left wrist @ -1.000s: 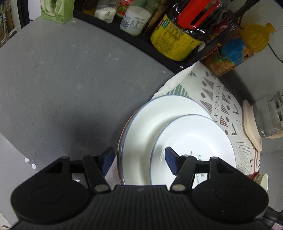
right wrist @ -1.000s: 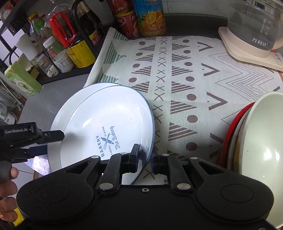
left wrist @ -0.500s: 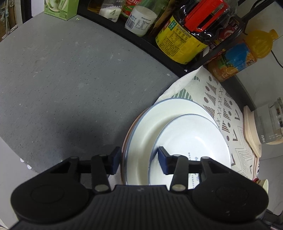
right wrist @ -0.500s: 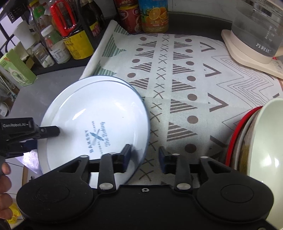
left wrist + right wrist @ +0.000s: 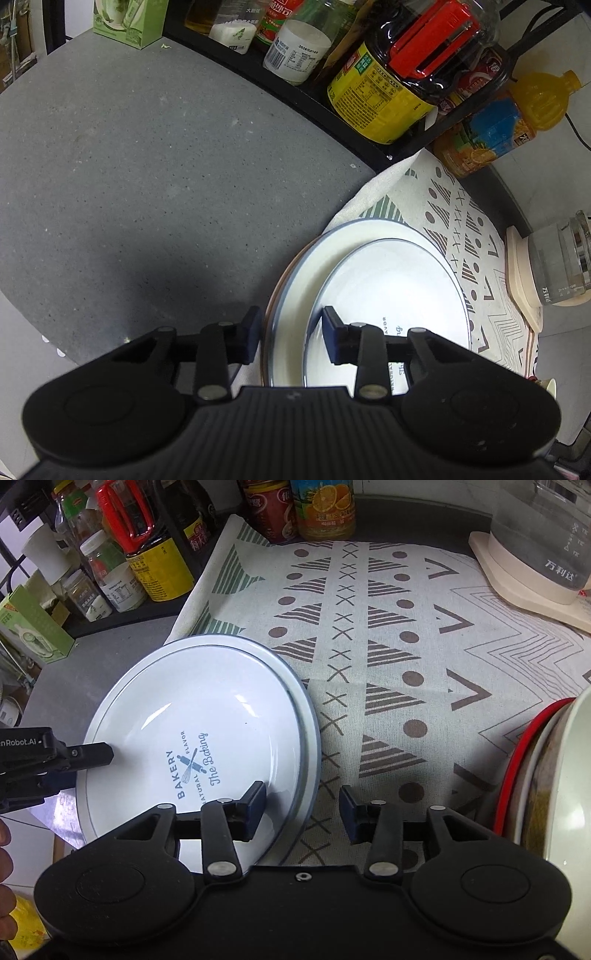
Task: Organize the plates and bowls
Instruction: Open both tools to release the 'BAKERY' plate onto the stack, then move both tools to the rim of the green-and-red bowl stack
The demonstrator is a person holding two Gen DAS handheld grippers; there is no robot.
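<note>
Left hand-held gripper [image 5: 291, 338]: jaws just been closing, straddling near rim of plate stack; whether pads [image 5: 252, 334] press yet, we cannot tell. Right hand-held gripper [image 5: 302, 814]: jaws just been opening, spread, top plate's edge between them, untouched. We see printed plate [image 5: 195, 738] atop larger blue-rimmed plate [image 5: 295, 280], stack lying on patterned cloth [image 5: 388, 635] at grey bench [image 5: 147, 166] edge. Crowding around: bottle rack [image 5: 388, 74] behind, glass kettle [image 5: 546, 542] far corner, stacked bowls [image 5: 554, 794] close on right.
</note>
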